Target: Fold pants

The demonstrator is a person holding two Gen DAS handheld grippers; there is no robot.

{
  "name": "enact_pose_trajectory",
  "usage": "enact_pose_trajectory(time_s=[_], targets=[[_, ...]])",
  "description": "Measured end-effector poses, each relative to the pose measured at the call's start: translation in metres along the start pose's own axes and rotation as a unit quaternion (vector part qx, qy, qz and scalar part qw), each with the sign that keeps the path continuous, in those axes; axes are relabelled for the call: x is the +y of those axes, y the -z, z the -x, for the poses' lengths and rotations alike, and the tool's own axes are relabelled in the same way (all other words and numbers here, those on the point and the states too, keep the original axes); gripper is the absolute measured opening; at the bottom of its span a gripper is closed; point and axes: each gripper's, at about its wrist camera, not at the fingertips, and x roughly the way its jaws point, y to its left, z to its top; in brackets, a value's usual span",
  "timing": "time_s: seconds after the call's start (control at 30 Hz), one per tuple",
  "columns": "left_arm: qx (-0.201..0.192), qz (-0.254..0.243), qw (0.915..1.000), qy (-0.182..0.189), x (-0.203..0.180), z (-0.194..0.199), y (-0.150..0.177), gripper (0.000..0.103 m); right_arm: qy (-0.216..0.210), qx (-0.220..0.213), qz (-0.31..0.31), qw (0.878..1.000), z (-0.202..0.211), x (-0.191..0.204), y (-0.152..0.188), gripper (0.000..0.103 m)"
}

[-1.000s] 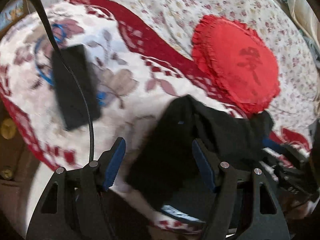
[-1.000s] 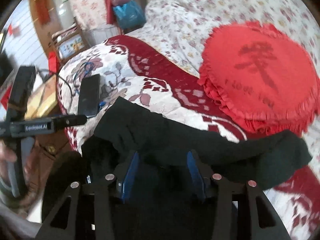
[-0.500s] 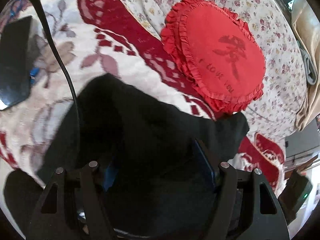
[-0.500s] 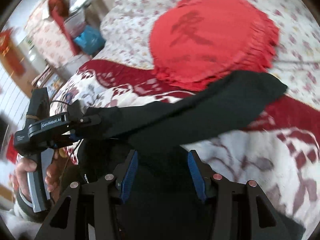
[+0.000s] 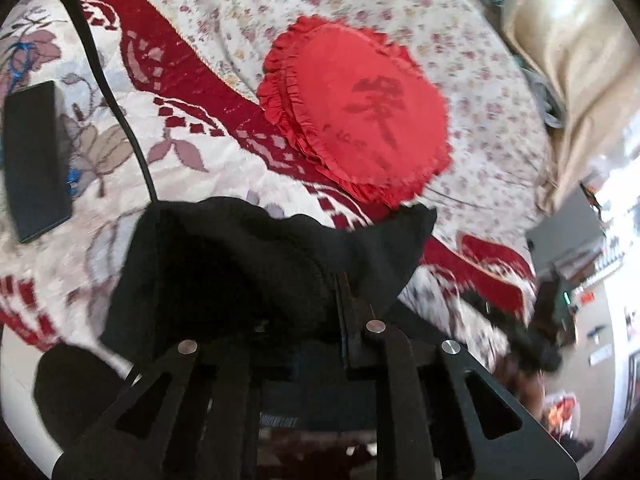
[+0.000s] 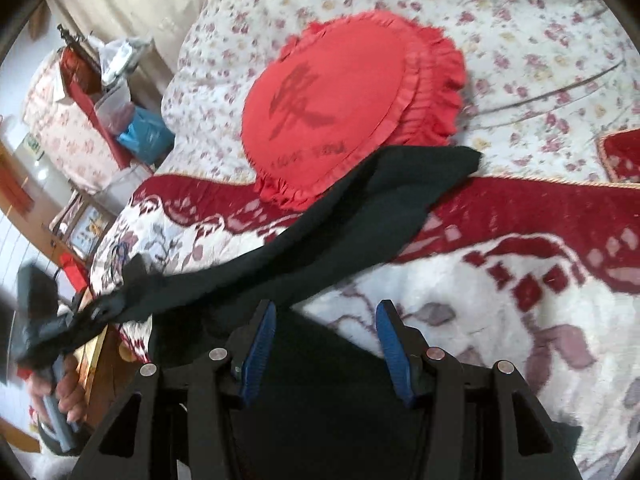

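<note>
Black pants (image 6: 360, 232) stretching as a long, dark, matte band across the bed, lifted off the blanket along most of the length. Far end (image 5: 404, 232) lying squared-off against the frilled edge of a red round cushion (image 5: 360, 108), overlapping it slightly in the right wrist view. Near portion bunching into soft folds and draping over the front of the left gripper (image 5: 340, 296), a ribbed hem edge showing just beside its right finger. Fabric looking knit, uniformly black, slightly blurred.

Left gripper (image 6: 86, 314) appearing at the left edge of the right wrist view, jaws pressed together and pinching one end of the pants, cloth pulling taut from it toward the cushion. In its own view, fingers closing tightly with cloth caught between and spilling over them.

Right gripper (image 6: 326, 328) standing with blue-padded fingers (image 6: 260, 336) spread apart, more black cloth lying below and between them; gripping nothing, as far as visible.

Lying underneath: a red-and-white patterned blanket (image 5: 180, 112), and beyond it a floral sheet (image 6: 520, 40). Resting on the blanket at the left, well apart from the pants, a dark flat phone-like slab (image 5: 34, 160). Running across the blanket, a black cable (image 5: 120, 112).
</note>
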Motion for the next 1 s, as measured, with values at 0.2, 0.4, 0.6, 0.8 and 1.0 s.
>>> enact_pose_trajectory(time_s=[0.2,0.4,0.6,0.8,1.0], targets=[[0.078,0.011,0.995,-0.062,0.053,-0.014,0.045,0.012,0.017,-0.002,-0.043,0.999,-0.002,-0.029,-0.002,0.057],[0.075,0.024,0.9944,-0.07,0.057,-0.021,0.049,0.012,0.051,0.005,-0.114,0.992,-0.02,-0.079,-0.006,0.058],[0.078,0.021,0.9932,-0.084,0.052,-0.024,0.044,0.012,0.071,-0.006,-0.149,0.986,-0.055,-0.123,-0.039,0.058],[0.088,0.023,0.9912,-0.096,0.054,-0.025,0.043,0.012,0.045,0.0,-0.186,0.982,-0.091,-0.149,-0.068,0.03],[0.084,0.016,0.9913,-0.1,0.049,-0.024,0.031,0.012,0.032,-0.035,-0.136,0.99,-0.048,-0.122,-0.067,0.006]])
